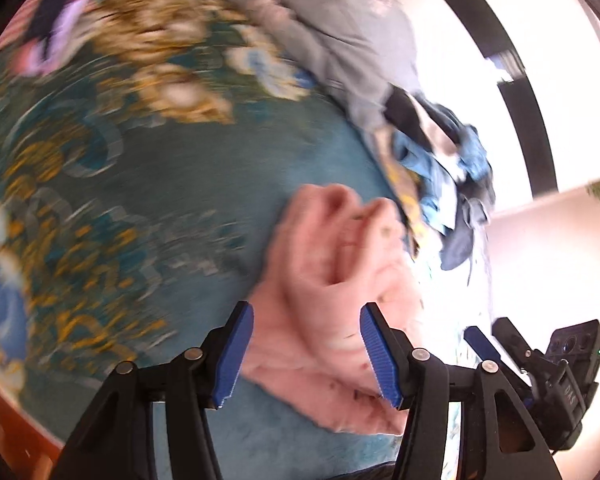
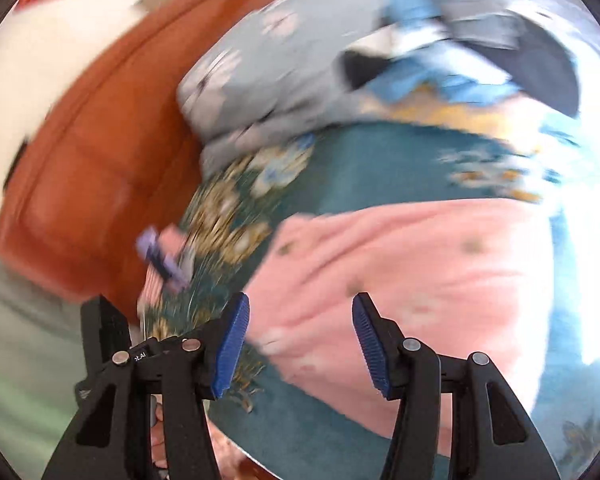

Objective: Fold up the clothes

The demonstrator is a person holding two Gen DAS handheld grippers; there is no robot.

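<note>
A pink garment (image 1: 332, 280) with small dark specks lies crumpled on a teal floral bedspread (image 1: 160, 184). My left gripper (image 1: 306, 354) is open just above its near part, nothing between the blue pads. The right gripper shows at the lower right of the left wrist view (image 1: 488, 344). In the right wrist view the pink garment (image 2: 412, 280) lies spread out on the bedspread (image 2: 372, 168), and my right gripper (image 2: 300, 344) is open over its near edge. Both views are motion-blurred.
A grey floral garment (image 1: 340, 24) (image 2: 252, 84) and a heap of blue, black and white clothes (image 1: 444, 160) (image 2: 460, 60) lie at the far side. A purple and striped item (image 1: 52, 20) (image 2: 160, 264) lies at one edge. An orange sofa (image 2: 92, 152) stands left.
</note>
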